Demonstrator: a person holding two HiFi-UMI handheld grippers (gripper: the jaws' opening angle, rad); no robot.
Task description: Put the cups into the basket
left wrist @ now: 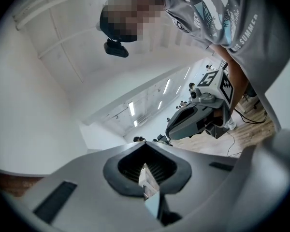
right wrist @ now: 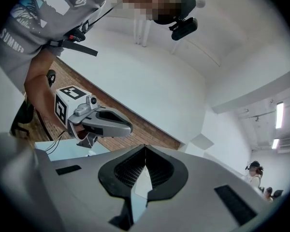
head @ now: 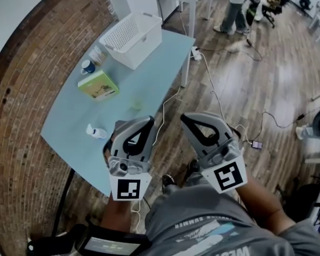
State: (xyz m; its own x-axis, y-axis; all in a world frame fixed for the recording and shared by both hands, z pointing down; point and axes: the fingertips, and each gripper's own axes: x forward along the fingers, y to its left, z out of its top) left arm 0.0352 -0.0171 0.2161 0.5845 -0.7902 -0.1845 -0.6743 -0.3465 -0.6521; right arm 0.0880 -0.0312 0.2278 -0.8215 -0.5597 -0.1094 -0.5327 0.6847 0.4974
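Cups stand loose on the pale blue bench (head: 149, 79), none of them in the white basket (head: 144, 41) at its far end. A blue cup (head: 87, 66) and a clear cup (head: 98, 55) stand just beside the basket. A green box (head: 98, 85) lies a little farther from it. A pale translucent cup (head: 136, 102) stands farther still, near mid-bench. A small white and blue item (head: 96, 133) lies farthest from the basket; what it is I cannot tell. The left hand-held gripper (left wrist: 144, 149) and the right hand-held gripper (right wrist: 145, 151) hang well apart from the basket, against the person's body. Each is clenched, jaws meeting on nothing.
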